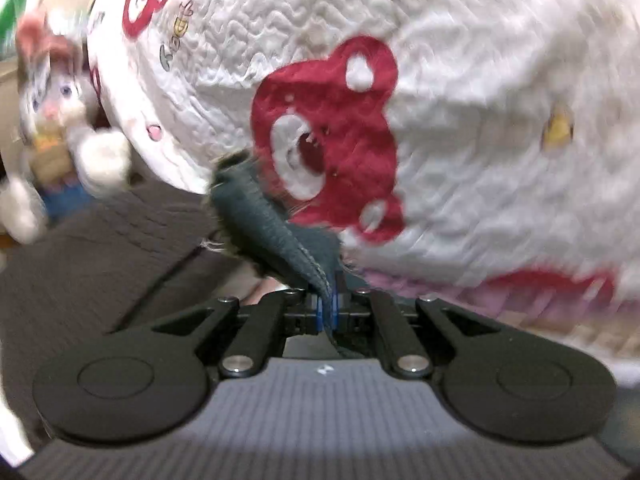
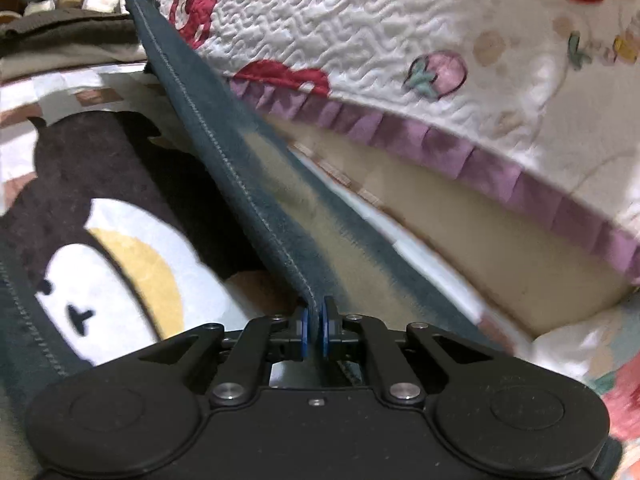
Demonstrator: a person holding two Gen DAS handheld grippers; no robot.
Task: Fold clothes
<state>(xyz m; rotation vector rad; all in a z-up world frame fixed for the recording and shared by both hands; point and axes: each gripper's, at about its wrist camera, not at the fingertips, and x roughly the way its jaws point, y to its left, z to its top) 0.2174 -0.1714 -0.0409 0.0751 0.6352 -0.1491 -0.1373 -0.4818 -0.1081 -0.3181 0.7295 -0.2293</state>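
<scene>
Between both grippers: stitched denim hem [image 2: 224,152], taut.

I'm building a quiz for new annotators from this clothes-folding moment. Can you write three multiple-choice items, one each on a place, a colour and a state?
1. Where is the plush rabbit in the left wrist view?
A. far left
B. far right
C. bottom centre

2. What colour is the quilt's pleated trim?
A. green
B. purple
C. orange

3. How are the right gripper's jaws?
A. wide open
B. shut on the garment
C. out of view

Answers:
1 A, the plush rabbit sits at the left edge.
2 B, the quilt has a purple pleated trim.
3 B, the right gripper pinches the dark blue garment.
</scene>
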